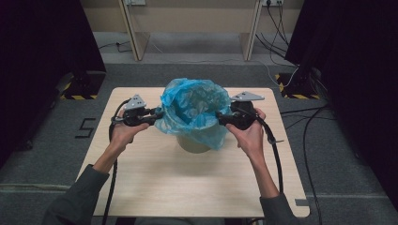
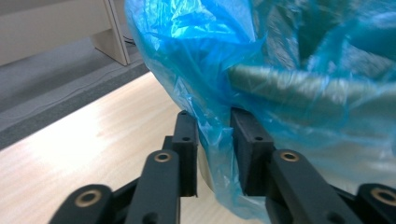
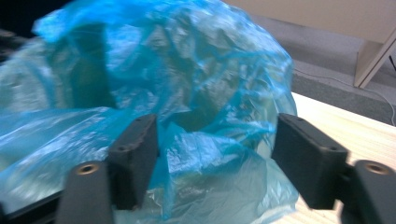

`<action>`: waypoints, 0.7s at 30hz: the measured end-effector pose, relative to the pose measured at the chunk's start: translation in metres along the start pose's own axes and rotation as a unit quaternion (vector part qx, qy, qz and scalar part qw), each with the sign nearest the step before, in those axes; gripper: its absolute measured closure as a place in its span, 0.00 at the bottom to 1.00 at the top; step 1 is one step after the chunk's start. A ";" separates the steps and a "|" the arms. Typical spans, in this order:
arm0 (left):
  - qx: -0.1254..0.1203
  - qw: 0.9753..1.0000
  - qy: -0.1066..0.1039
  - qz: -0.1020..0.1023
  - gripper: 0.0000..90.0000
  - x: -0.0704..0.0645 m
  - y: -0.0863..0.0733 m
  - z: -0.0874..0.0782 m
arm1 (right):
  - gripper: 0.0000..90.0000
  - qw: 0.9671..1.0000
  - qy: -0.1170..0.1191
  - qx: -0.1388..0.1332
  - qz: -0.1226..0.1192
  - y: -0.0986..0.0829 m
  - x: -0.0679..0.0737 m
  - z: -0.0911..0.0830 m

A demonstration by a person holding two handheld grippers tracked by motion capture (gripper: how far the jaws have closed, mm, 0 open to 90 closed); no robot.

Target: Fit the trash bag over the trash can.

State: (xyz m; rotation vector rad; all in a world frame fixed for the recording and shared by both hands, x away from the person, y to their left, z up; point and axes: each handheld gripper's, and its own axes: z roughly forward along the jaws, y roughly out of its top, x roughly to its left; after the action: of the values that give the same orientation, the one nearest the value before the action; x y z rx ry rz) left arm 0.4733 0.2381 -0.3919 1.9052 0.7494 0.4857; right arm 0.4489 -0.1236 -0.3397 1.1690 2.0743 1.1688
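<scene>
Your left tongs (image 2: 214,154) are pinching a fold of the blue plastic bag (image 1: 195,110), the film caught between both jaws, as the left gripper view is showing. Your right tongs (image 3: 217,161) are standing spread wide in the right gripper view, with crumpled bag between the jaws but nothing clamped. From the high view, both tongs are sitting at opposite sides of the bag's rim, left (image 1: 157,114) and right (image 1: 219,117); how their jaws stand is hard to read there. That view is also showing the bag draping over a round pale bin (image 1: 192,144), probably a small pail, standing mid-tabletop (image 1: 155,183).
</scene>
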 end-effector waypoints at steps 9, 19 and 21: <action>-0.027 0.999 0.014 -0.019 0.37 0.001 0.012 -0.035 | 0.60 0.999 0.027 -0.004 0.034 0.000 -0.029 0.020; -0.026 0.999 0.018 0.019 0.29 -0.005 0.061 -0.016 | 0.62 0.999 0.025 -0.009 0.021 0.007 -0.040 0.032; -0.016 0.999 0.009 0.028 0.29 -0.009 0.070 -0.004 | 0.61 0.999 0.024 -0.005 0.021 0.008 -0.039 0.033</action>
State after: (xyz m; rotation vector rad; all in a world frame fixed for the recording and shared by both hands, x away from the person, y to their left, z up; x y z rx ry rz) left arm 0.4849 0.2124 -0.3271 1.8985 0.6987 0.5476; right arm 0.4967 -0.1403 -0.3499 1.1952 2.0860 1.2381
